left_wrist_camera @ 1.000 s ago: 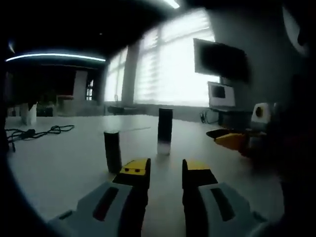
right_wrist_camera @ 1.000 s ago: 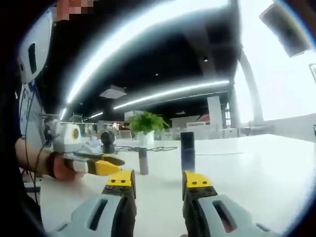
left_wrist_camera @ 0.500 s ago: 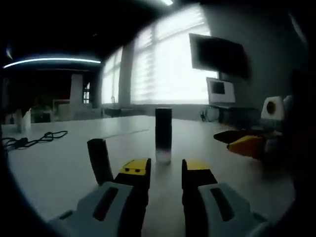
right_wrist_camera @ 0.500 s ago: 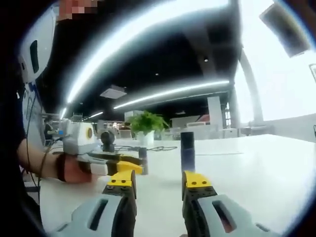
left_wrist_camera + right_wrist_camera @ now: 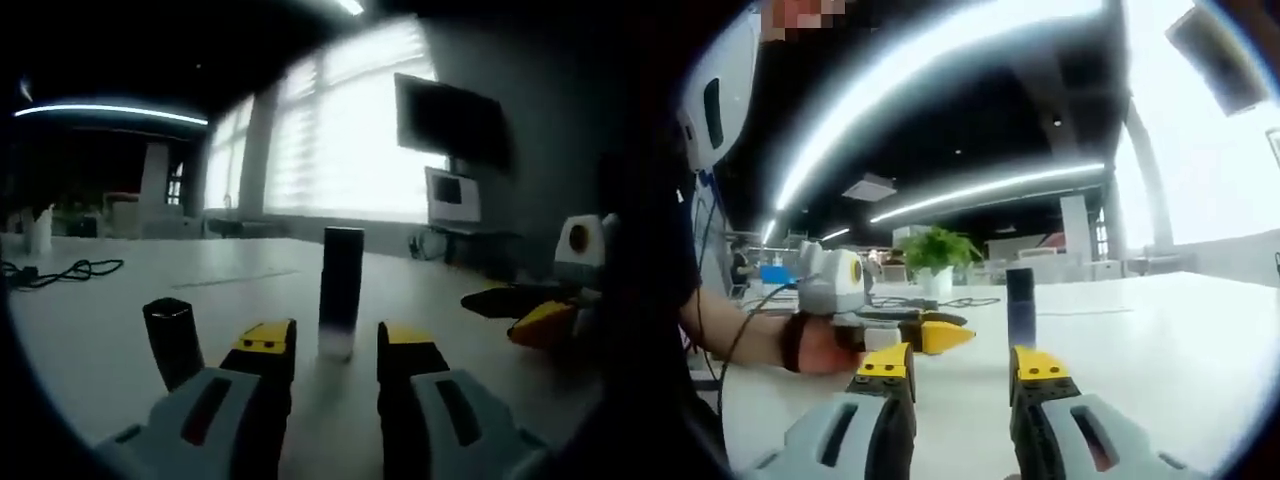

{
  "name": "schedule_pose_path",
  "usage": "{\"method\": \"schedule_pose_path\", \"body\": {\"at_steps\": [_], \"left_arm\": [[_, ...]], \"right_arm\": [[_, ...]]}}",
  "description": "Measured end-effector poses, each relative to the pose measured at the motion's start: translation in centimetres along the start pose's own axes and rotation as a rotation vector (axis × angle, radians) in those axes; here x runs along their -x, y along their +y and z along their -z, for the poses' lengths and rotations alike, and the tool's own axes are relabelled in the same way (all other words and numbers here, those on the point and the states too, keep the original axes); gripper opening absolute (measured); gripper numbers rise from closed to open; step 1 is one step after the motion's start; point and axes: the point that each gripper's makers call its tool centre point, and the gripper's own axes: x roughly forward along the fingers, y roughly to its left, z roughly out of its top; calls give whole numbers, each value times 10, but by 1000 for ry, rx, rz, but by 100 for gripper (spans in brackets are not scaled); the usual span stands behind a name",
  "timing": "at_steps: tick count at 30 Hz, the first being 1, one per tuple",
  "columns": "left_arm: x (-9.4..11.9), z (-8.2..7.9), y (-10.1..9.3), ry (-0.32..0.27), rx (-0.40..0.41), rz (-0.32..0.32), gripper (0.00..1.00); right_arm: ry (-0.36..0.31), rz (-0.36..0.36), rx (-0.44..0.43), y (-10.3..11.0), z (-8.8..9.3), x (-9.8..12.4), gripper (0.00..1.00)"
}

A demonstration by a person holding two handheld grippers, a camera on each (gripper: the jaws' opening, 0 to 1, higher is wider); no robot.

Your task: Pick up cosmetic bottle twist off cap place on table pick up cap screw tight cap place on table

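A: Where is the cosmetic bottle [image 5: 340, 290] just now?

B: In the left gripper view it stands upright on the bench [image 5: 90, 330], just ahead of the left gripper [image 5: 331, 344] and in line with the gap between its jaws. Those jaws are spread and hold nothing. A shorter dark cylinder [image 5: 173, 341] stands beside the left jaw, apart from the bottle; I cannot tell whether it is a cap or a second small bottle.

A: And the right gripper?

B: The right gripper [image 5: 962, 364] also has its jaws spread and empty. In its view the bottle [image 5: 1020, 306] stands beyond the right jaw, well apart from the tips, with the left gripper [image 5: 940, 336] reaching in from the left-jaw side, short of it.

A: How will it handle?

B: I judge it a stiff, smooth, slim column, probably light, so easy to tip with a nudge and likely to slip in a loose pinch. Its upper part is dark and its foot pale. I would close on the lower half of the body, leaving the top free for the other jaws to twist.

A: Anything inside it?

B: The wall looks opaque at the top and only faintly pale at the base; the contents are hidden, and I cannot make out the cap seam either.
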Motion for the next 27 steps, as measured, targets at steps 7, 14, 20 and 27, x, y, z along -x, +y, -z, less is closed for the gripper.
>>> {"method": "schedule_pose_path", "body": {"at_steps": [7,14,20,27], "left_arm": [[-20,1,-2,8,-8,20,27],[-48,1,-4,9,-23,29,27],[-62,2,-11,13,8,59,27],[-70,3,-9,16,2,51,26]], "right_arm": [[1,1,-3,-1,0,0,30],[-9,10,-9,-3,-1,1,30],[-1,12,-6,-4,0,1,30],[-6,11,-9,-4,-1,1,29]]}}
